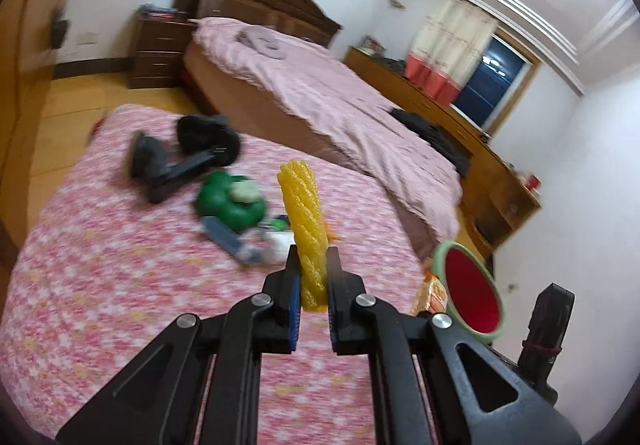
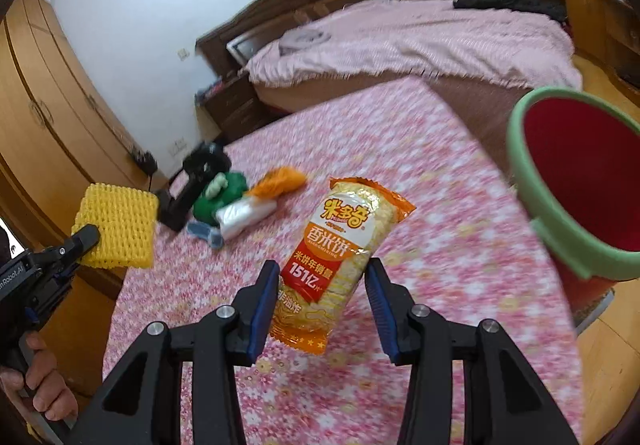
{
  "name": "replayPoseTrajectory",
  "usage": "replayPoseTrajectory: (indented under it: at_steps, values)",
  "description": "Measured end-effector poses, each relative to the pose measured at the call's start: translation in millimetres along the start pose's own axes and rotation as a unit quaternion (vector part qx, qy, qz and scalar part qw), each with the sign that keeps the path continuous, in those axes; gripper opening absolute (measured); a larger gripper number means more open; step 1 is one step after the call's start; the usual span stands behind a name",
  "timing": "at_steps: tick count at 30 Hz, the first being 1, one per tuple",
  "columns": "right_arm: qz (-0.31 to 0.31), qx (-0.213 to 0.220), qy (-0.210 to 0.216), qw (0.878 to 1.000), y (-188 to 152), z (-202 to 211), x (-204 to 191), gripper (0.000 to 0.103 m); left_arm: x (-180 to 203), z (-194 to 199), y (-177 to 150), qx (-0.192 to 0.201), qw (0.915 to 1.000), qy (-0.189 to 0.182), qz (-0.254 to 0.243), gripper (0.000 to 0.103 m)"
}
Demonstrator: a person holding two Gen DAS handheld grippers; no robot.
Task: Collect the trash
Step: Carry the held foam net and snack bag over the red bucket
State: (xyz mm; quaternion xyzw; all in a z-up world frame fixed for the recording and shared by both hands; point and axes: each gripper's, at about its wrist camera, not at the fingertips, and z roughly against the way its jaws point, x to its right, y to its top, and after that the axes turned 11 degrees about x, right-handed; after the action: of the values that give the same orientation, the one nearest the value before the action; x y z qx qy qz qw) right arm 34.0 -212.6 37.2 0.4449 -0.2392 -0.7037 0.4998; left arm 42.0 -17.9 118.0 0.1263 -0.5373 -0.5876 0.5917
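Observation:
My left gripper is shut on a yellow foam net, which stands up between its pads above the pink flowered table. The right wrist view shows the same net at far left, in the left gripper. My right gripper is shut on an orange rice-cracker packet, held clear of the table. A red bin with a green rim stands just right of the packet, off the table's right edge. From the left wrist the bin appears at lower right.
More litter lies mid-table: a green lump, an orange foam net, a white plastic bag and a blue piece. A black stand sits behind it. A pink bed is beyond, and a wardrobe on the left.

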Motion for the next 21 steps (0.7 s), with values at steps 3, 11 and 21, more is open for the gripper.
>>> replayPoseTrajectory:
  at_steps: [3,11,21]
  values:
    - [-0.004,0.027,-0.005,1.0,11,20,8,0.048,26,-6,4,-0.014,0.9993,-0.032,-0.011,0.01]
    - [-0.013,0.077,-0.029,0.996,28,56,38,0.047,90,-34,3,-0.034,0.9949,-0.077,-0.056,0.01]
    - [-0.057,0.107,-0.085,0.989,36,74,100,0.047,159,-89,-15,-0.072,0.9842,-0.122,-0.107,0.01]
